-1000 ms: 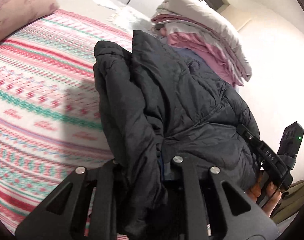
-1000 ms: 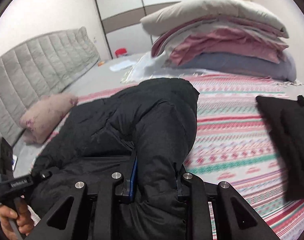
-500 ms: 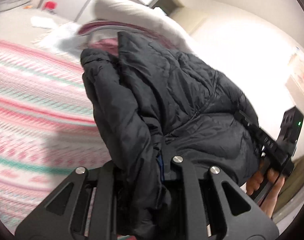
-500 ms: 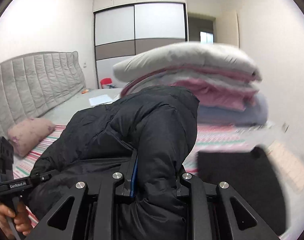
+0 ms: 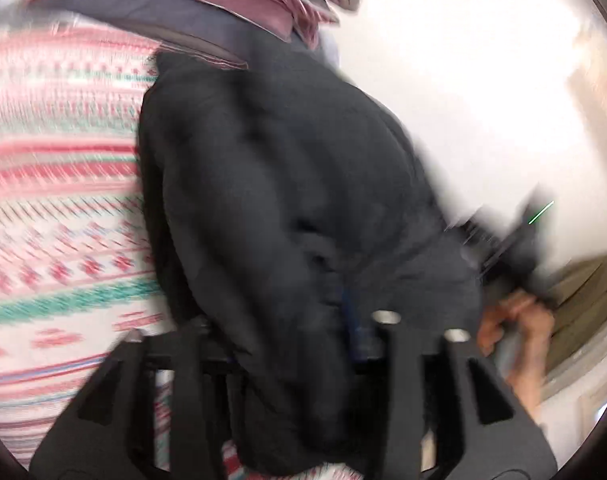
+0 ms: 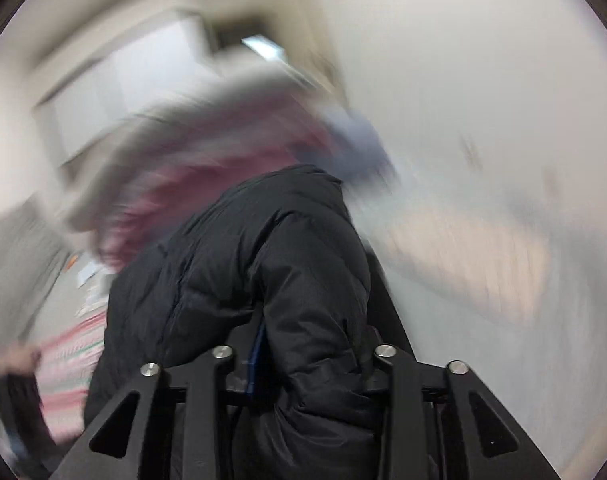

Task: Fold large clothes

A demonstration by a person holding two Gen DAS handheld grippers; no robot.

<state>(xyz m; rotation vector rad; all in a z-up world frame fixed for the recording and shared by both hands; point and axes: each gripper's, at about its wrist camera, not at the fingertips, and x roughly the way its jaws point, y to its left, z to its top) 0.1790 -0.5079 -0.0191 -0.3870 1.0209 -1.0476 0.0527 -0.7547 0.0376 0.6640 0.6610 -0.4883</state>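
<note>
Left gripper: jaws opening, bulky black quilted puffer jacket bunched between them; whether the pads press cannot be told through blur. Right gripper: jaws opening, same jacket between them, contact unclear. Jacket hangs over the pink-and-green striped bedspread, near stacked pink and grey bedding. A bare hand grips the right handle

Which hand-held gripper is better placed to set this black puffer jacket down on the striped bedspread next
Left, probably. The left hand-held gripper has the striped bedspread right beside the black puffer jacket. The right hand-held gripper faces mostly wall. Both sets of jaws are opening with jacket between them.
</note>
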